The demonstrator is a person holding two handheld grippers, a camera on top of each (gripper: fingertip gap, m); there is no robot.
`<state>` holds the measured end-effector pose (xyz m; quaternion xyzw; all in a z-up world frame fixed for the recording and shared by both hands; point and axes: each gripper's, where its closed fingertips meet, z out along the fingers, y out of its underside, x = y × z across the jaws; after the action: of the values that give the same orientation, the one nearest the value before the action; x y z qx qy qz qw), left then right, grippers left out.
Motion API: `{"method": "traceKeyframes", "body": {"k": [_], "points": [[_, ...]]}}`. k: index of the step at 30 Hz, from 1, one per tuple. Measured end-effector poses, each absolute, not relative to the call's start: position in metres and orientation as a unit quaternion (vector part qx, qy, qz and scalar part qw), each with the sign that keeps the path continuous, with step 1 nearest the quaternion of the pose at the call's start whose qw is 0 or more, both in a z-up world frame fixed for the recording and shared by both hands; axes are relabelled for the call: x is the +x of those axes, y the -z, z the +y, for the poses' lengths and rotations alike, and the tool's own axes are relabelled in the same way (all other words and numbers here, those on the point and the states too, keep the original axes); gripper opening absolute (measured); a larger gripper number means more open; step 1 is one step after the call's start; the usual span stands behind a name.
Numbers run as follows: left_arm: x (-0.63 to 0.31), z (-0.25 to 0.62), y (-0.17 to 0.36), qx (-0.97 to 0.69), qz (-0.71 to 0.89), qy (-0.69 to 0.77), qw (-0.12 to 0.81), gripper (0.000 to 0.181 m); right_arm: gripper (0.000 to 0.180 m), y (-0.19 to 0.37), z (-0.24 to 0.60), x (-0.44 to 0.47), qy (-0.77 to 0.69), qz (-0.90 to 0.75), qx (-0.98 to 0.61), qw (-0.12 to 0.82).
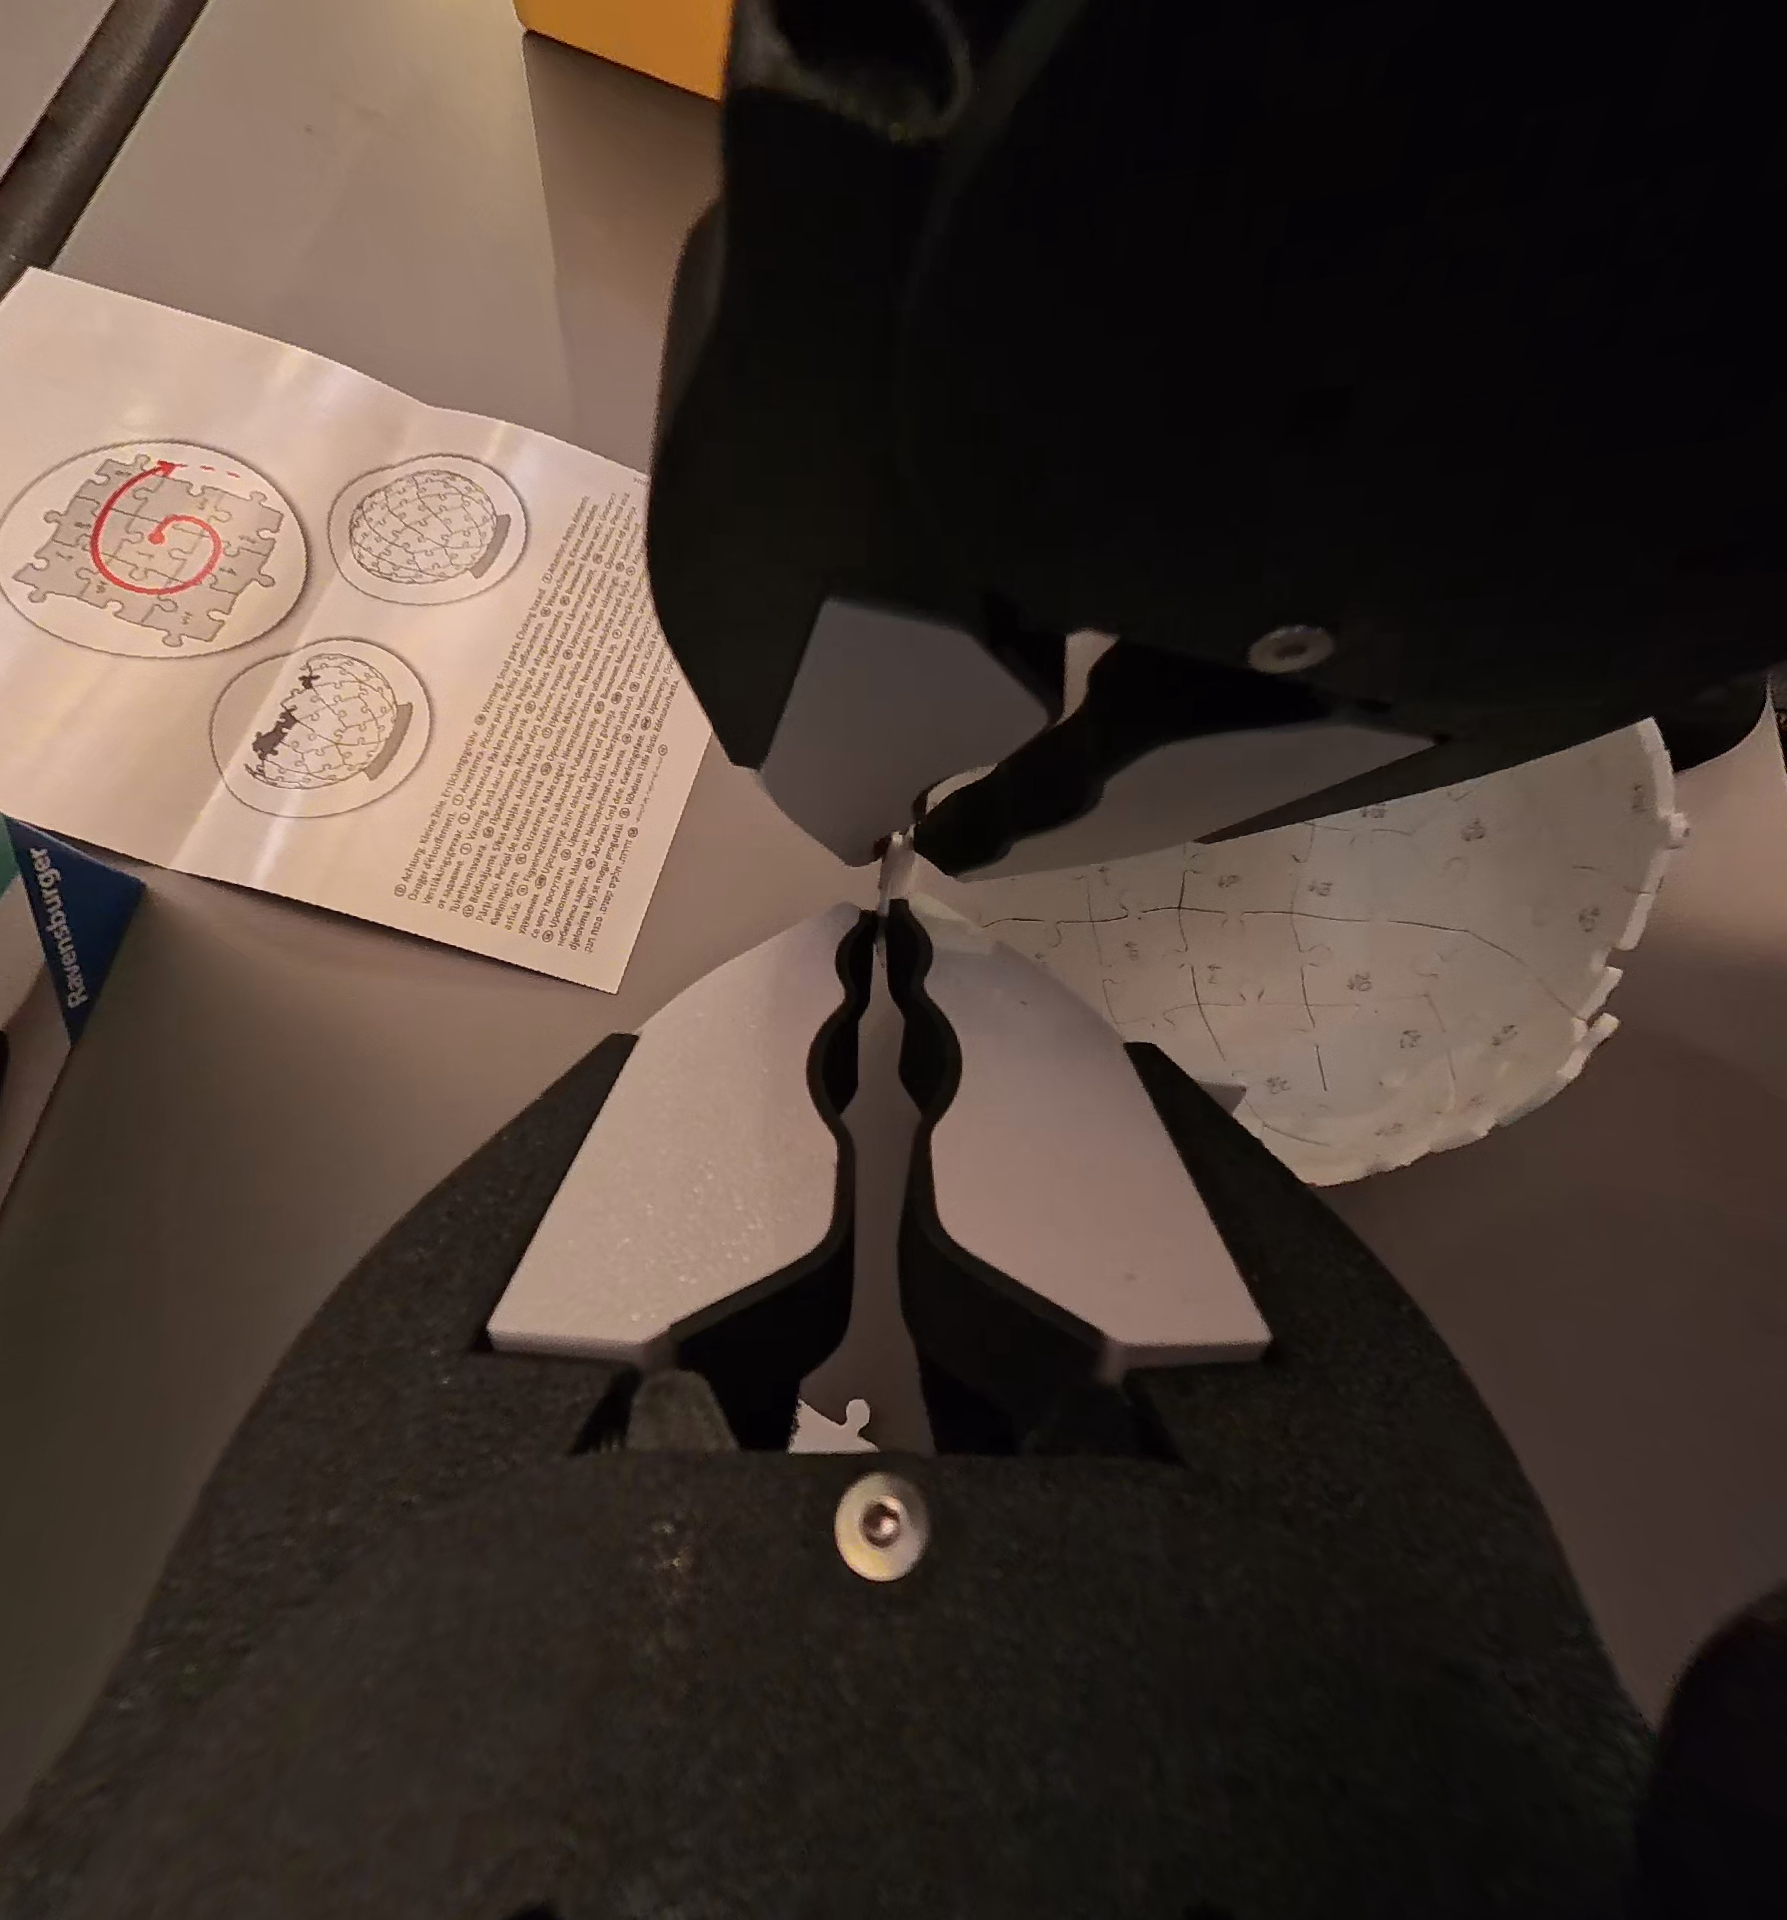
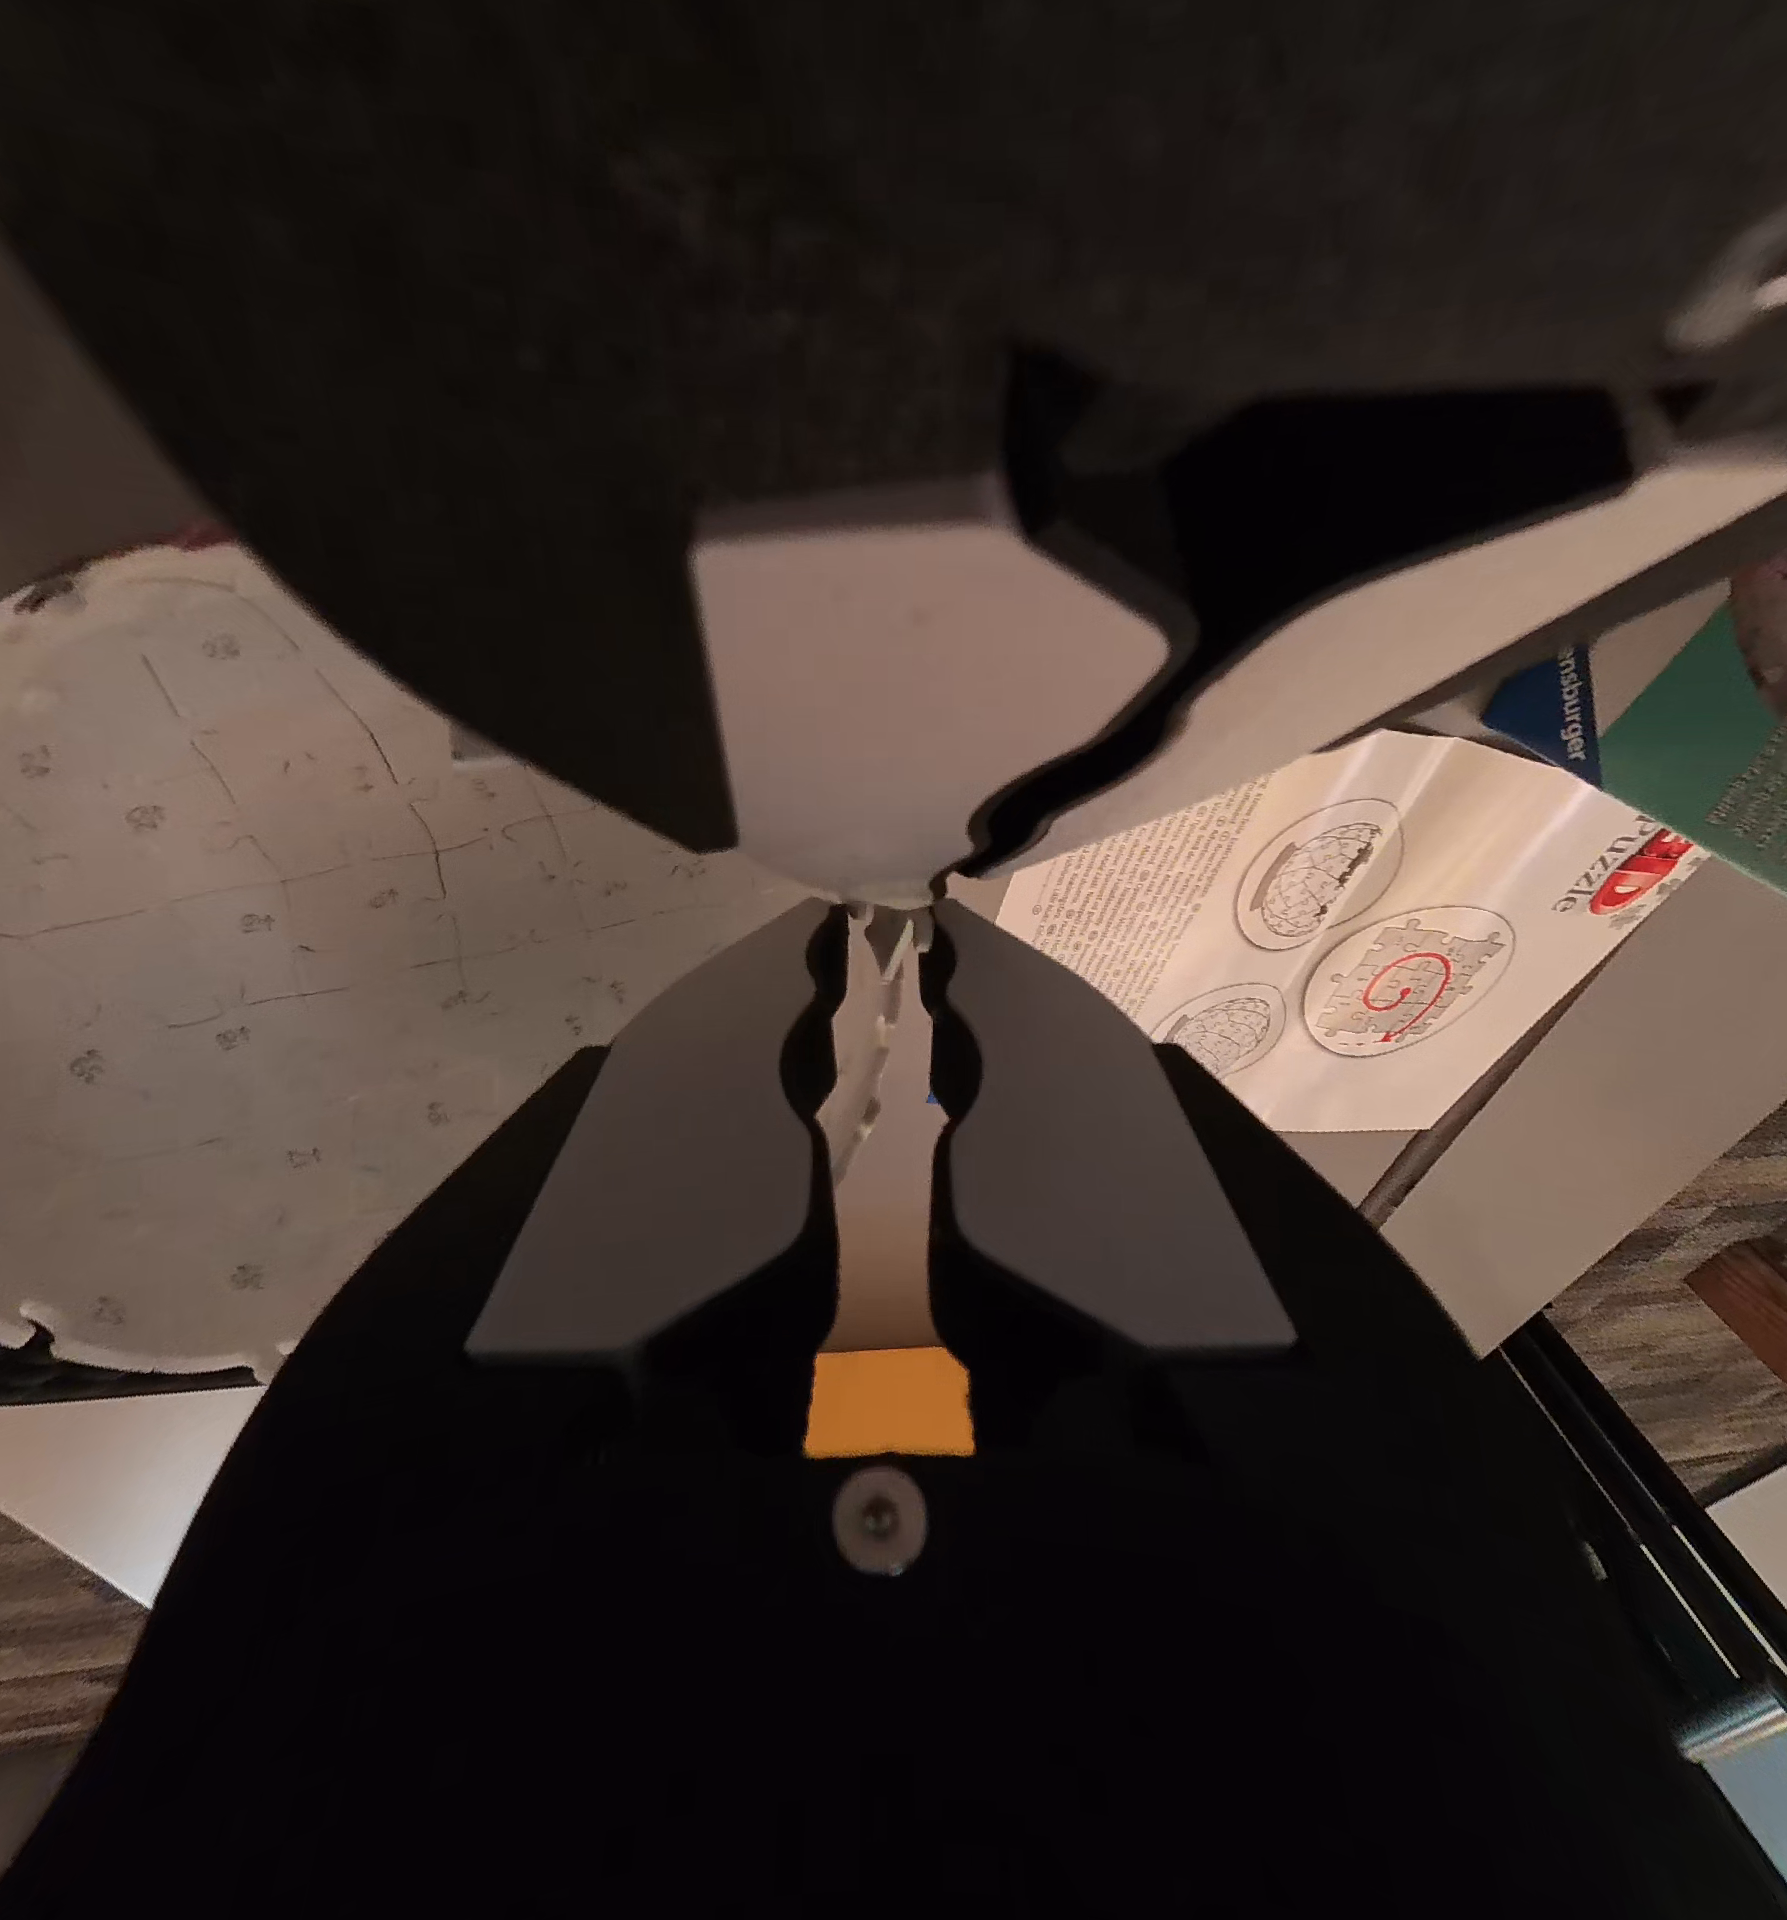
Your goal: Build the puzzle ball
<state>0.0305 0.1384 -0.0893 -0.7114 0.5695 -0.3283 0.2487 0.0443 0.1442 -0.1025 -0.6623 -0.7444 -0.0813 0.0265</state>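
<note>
The puzzle ball, a half-built white plastic shell of numbered curved pieces (image 1: 1315,966), rests on the grey tabletop (image 1: 369,208) beside the folded instruction leaflet (image 1: 276,613). Both grippers meet tip to tip at its rim: the left gripper (image 1: 884,920) and the right gripper (image 2: 884,925) each pinch a small white puzzle piece (image 1: 897,868) there. The shell lies right of the left gripper. The right wrist view alone shows the shell's broad face (image 2: 193,935).

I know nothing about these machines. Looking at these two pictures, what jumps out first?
Two black grippers meet tip to tip at the middle: the left gripper and the right gripper both pinch the edge of a white, half-built puzzle ball, its numbered inner side facing up. Left of them, an unfolded instruction sheet with a red spiral drawing lies flat on the grey table.
</note>
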Motion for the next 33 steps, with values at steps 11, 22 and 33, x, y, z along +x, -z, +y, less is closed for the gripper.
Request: {"method": "traceKeyframes", "body": {"k": [11, 22, 33], "points": [[0.0309, 0.1344, 0.0886, -0.705, 0.578, 0.330, 0.244, 0.004, 0.008, 0.1012, 0.1452, 0.0446, 0.089, -0.741, -0.665, 0.037], [0.0303, 0.1363, 0.0889, -0.705, 0.579, 0.325, 0.248, 0.003, 0.010, 0.1013, 0.1468, 0.0439, 0.095, -0.735, -0.670, 0.046], [0.0279, 0.1394, 0.0882, -0.704, 0.586, 0.307, 0.257, 0.002, 0.014, 0.0972, 0.1471, 0.0456, 0.106, -0.742, -0.661, 0.040]]}}
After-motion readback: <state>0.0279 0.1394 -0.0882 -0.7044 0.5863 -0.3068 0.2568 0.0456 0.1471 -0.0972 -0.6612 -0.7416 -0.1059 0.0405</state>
